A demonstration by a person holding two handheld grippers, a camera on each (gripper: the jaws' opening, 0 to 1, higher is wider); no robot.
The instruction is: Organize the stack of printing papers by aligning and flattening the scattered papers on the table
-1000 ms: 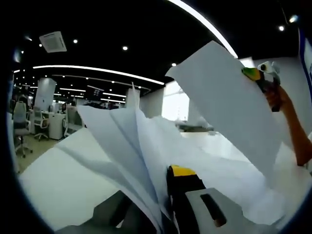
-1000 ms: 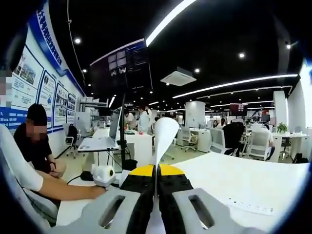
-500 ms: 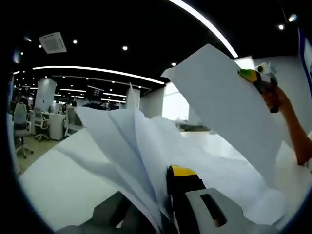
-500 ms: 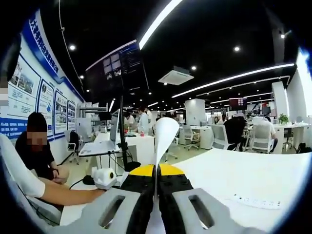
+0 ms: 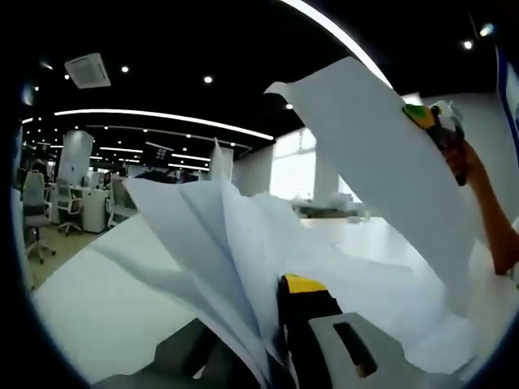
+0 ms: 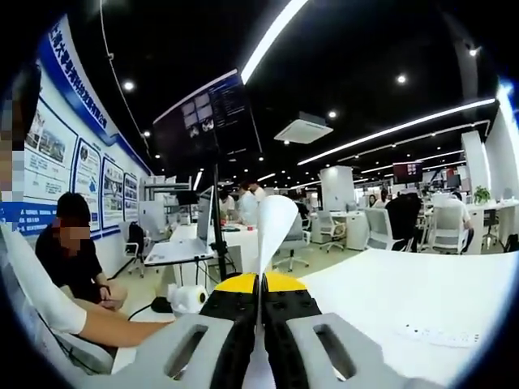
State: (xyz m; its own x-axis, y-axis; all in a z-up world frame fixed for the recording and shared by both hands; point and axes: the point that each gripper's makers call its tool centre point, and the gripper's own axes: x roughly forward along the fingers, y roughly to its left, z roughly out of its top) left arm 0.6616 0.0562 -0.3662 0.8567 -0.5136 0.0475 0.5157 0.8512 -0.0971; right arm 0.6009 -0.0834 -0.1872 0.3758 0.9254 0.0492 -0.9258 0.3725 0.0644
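Over at nine o'clock in the left gripper view the white table (image 5: pixel 89 308) lies bare and bright, and from the centre a fan of loose papers (image 5: pixel 211 243) rises splayed and uneven, edges pointing every way, so by my reckoning the squaring-up has barely begun: nothing looks aligned, nothing looks flat, and the whole bundle is up in the air. At six o'clock the left hand-held gripper (image 5: pixel 280 340) is buried in that fan; its yellow-tipped jaw stands hard against the sheets and it appears to be pinching them low down, though the paper hides the other jaw. Swing to two o'clock and a single big sheet (image 5: pixel 381 170) slants high, clipped at its far edge by the right hand-held gripper (image 5: pixel 428 123), with the person's hand (image 5: pixel 458 162) and forearm reaching up behind it, arm raised. In the right gripper view, a seated person (image 6: pixel 69 259) leans an arm in at eight o'clock, a monitor (image 6: pixel 207 219) stands on a desk beyond, and at six o'clock the jaws are pressed together on that sheet, seen edge-on as a thin white blade. At four o'clock the table stretches wide, waiting for the stack to come down.
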